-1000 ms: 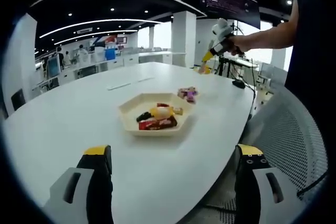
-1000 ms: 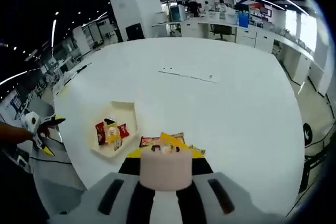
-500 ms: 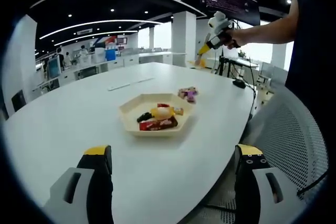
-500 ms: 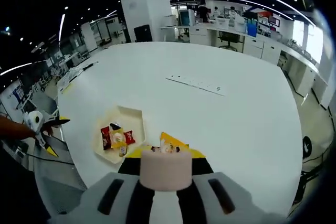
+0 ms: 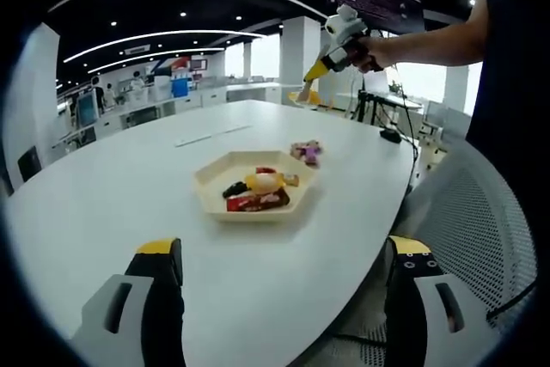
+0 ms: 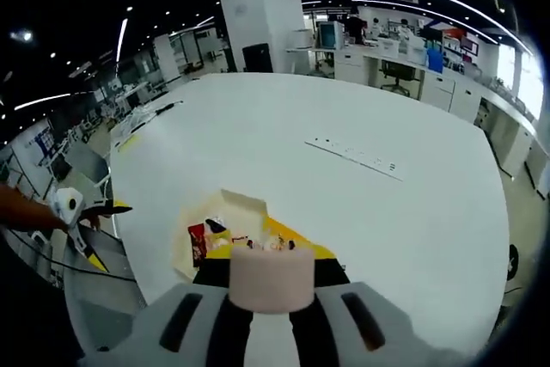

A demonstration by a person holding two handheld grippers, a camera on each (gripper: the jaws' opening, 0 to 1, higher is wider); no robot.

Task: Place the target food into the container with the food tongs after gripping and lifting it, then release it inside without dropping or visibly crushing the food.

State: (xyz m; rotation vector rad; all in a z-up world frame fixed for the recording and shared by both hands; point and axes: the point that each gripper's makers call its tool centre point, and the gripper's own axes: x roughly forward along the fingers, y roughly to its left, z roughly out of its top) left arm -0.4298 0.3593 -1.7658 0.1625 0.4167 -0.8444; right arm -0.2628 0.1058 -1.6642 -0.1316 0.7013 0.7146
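On the white table (image 5: 129, 212), toward its near right edge in the left gripper view, sits a pale hexagonal tray (image 5: 254, 185) holding several wrapped snacks (image 5: 258, 202) and a yellowish piece; just beyond its far right corner lies a small heap of loose purple-wrapped sweets (image 5: 307, 152), touching nothing else; which of these is the target food I cannot tell, and the tray is probably the container; no tongs can be made out as such, though a yellow tip projects from the right gripper (image 5: 331, 58), raised high above the far side of the table in a person's hand (image 5: 378, 51); in the right gripper view its jaws stand together on a pale pink block (image 6: 269, 278), and the tray (image 6: 245, 208) lies just past them, partly hidden; whether any food is carried there I cannot tell; the left gripper (image 5: 284, 298) hangs at the near edge with jaws wide apart and nothing between them, well short of the tray; the step looks like the carry or approach toward the tray; next would be a slow descent over it, keeping the grip gentle.
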